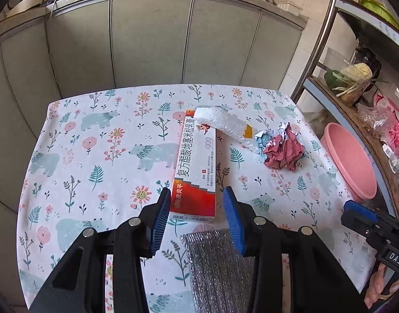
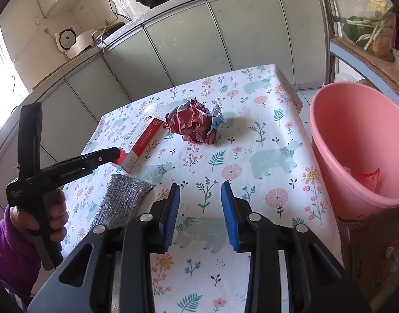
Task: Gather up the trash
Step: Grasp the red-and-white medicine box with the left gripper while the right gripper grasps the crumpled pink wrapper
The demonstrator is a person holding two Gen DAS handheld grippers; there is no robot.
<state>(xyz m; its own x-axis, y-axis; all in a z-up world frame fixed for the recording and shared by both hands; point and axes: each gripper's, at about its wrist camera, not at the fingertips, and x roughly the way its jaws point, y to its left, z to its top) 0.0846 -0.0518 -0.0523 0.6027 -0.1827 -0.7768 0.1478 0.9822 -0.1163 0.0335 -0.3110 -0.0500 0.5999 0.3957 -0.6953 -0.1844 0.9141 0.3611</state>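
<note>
Floral cloth (image 1: 95, 156); cardboard box (image 1: 196, 167) btwn ribbed fingers (image 1: 161, 221), crumpled paper (image 1: 284, 151).

**Readable print on the table and tools**

The long ointment box (image 1: 195, 172) lying on the floral tablecloth carries large Chinese characters, 复方醋酸地塞米松乳膏, along its white face, a pale "999" beside them, and white "999皮炎平" on its near red end. A small white label reading "DAS" sits on the right gripper (image 1: 393, 262) at the right edge. Lettering on the left gripper's body (image 2: 69, 173) is too small to read.

Bare cloth lies ahead of the right tongs (image 2: 200, 190); crumpled paper (image 2: 192, 124) blocks farther on.
</note>
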